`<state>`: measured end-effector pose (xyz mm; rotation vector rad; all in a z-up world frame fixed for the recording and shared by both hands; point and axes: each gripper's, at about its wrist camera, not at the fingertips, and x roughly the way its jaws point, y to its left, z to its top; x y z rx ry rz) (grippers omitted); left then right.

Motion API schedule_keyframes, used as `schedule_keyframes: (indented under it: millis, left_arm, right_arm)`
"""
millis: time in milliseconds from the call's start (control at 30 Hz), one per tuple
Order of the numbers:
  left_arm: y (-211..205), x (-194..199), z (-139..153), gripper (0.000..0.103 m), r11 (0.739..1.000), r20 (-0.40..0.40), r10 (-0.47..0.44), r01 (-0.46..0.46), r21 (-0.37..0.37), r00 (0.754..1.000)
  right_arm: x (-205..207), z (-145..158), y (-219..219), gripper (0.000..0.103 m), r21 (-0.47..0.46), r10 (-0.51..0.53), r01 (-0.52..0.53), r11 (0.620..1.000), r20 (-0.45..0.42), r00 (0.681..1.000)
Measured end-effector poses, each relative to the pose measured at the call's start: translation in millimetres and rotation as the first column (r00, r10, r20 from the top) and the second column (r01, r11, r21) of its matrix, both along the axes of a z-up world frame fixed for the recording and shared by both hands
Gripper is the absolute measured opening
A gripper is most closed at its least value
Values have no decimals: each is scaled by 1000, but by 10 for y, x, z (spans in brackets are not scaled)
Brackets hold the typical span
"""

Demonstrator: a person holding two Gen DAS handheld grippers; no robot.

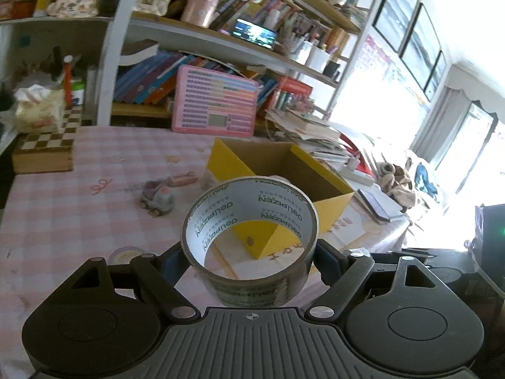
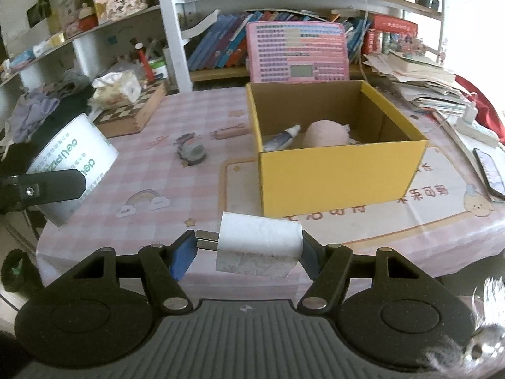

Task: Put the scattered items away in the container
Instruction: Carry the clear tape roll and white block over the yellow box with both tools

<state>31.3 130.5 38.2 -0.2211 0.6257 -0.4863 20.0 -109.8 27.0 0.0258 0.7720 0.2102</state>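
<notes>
**Tape roll and charger plug held, yellow box half filled**

Yellow cardboard box standing open on the pink checked tablecloth, in front of the pink learning tablet that leans against the bookshelf. Inside, against the near wall: a small tube lying at a slant and a rounded pink pouch-like item just beside it.

Left gripper — jaws spread fairly wide and pressed on either side of a roll of packing tape with green "deli" lettering on the inner core, hole facing the camera. Held above the table, short of the box's near corner, which shows through the core. From the right wrist view, same roll off to the far left, well apart from the box.

Right gripper — jaws at middling width, clamped on a white charger plug lying sideways, metal prongs pointing toward the left finger. Held above the near table edge, short of the box front.

Loose on the cloth: a grey toy car, a pink stick-shaped item beyond it, near the box's left wall, and a small roll of washi tape just past the left gripper. Wooden chessboard box at the far left with a tissue pack on top; a phone to the right of the box.
</notes>
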Motion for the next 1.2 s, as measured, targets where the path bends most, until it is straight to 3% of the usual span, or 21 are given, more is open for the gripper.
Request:
schedule_keyframes:
  millis: [700, 1200]
  left_arm:
    - [-489, 372, -23, 85, 991, 14, -137, 137, 1, 990]
    - [-834, 803, 46, 85, 990, 36, -142, 142, 14, 989]
  right_arm:
    - [112, 5, -575, 65, -6, -138, 138, 990, 3, 990]
    - [594, 83, -875, 65, -5, -126, 127, 992, 27, 992]
